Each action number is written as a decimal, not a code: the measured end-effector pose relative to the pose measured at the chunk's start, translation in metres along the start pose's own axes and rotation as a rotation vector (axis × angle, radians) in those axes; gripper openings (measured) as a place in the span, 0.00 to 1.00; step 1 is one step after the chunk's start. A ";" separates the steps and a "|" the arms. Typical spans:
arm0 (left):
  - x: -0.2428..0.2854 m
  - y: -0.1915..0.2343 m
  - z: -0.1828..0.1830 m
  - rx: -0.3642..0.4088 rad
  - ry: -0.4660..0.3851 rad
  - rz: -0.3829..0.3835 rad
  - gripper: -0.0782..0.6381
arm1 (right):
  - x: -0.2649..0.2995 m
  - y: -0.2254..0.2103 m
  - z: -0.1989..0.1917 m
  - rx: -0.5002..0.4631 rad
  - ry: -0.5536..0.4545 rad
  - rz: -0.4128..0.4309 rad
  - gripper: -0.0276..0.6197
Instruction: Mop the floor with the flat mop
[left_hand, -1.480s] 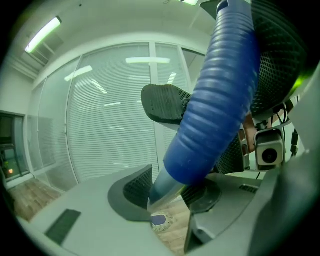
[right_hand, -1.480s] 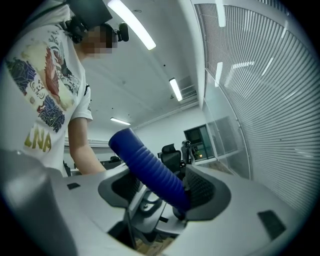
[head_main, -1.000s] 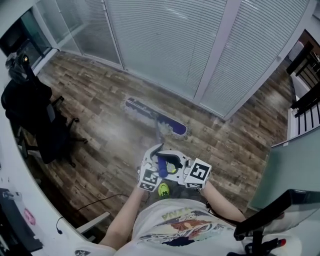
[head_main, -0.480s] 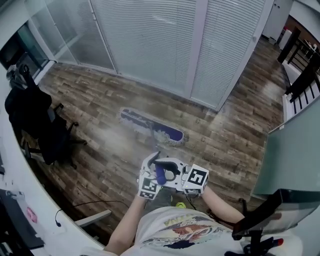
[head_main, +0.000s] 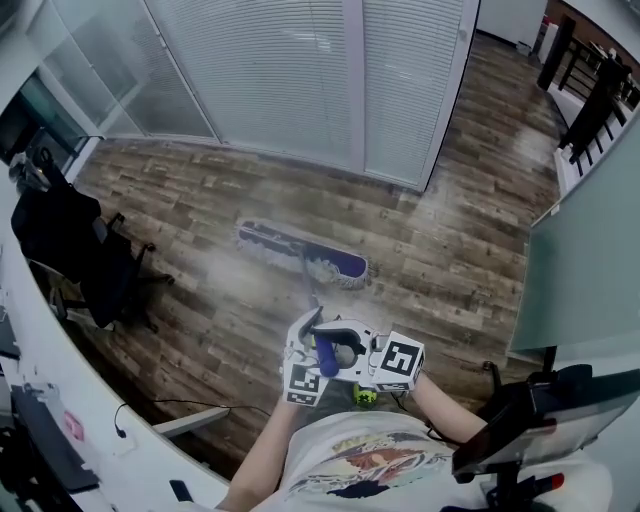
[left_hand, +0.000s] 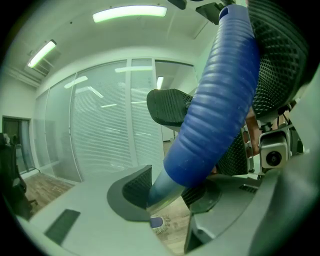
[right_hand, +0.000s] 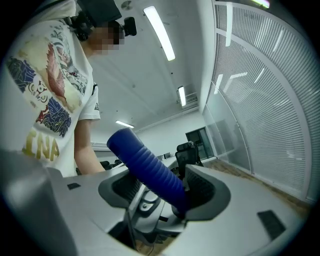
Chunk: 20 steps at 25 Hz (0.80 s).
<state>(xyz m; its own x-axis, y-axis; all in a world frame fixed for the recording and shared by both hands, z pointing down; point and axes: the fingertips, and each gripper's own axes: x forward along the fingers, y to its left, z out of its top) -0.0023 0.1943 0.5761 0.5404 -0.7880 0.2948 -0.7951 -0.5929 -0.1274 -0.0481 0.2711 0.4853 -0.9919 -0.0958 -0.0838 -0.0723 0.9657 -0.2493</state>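
The flat mop's purple head (head_main: 300, 254) with its grey fringe lies on the wood floor, ahead of me. Its shaft rises toward me and ends in a ribbed blue grip (head_main: 325, 353). My left gripper (head_main: 311, 346) is shut on the handle from the left, where the blue grip (left_hand: 215, 100) meets the bare shaft. My right gripper (head_main: 352, 352) is shut on the same blue grip (right_hand: 149, 167) from the right, facing the left one. In the left gripper view a small piece of the mop head (left_hand: 156, 222) shows below the jaws.
A blind-covered glass partition (head_main: 290, 90) runs behind the mop. A black office chair (head_main: 75, 255) draped with dark cloth stands at the left beside a white desk edge (head_main: 40, 370). A cable (head_main: 190, 405) lies on the floor near me. A glass panel (head_main: 590, 250) and a monitor (head_main: 540, 420) are at the right.
Both grippers and the mop have travelled together across the floor. The partition post has slid left in view, and the mop head lies a little farther from the wall. Both grips are unchanged.
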 end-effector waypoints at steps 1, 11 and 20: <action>-0.002 -0.002 -0.002 0.001 -0.002 0.002 0.30 | 0.000 0.002 -0.002 -0.001 0.003 0.002 0.44; 0.017 0.025 0.004 -0.022 -0.046 -0.040 0.31 | 0.017 -0.026 0.003 -0.083 0.026 0.034 0.44; 0.082 0.126 0.010 -0.041 -0.060 -0.067 0.31 | 0.073 -0.132 0.024 -0.058 0.042 0.015 0.44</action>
<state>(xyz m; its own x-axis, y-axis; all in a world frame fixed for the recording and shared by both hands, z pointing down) -0.0549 0.0532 0.5750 0.6072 -0.7562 0.2439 -0.7667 -0.6381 -0.0699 -0.1082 0.1308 0.4893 -0.9963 -0.0719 -0.0464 -0.0618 0.9794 -0.1923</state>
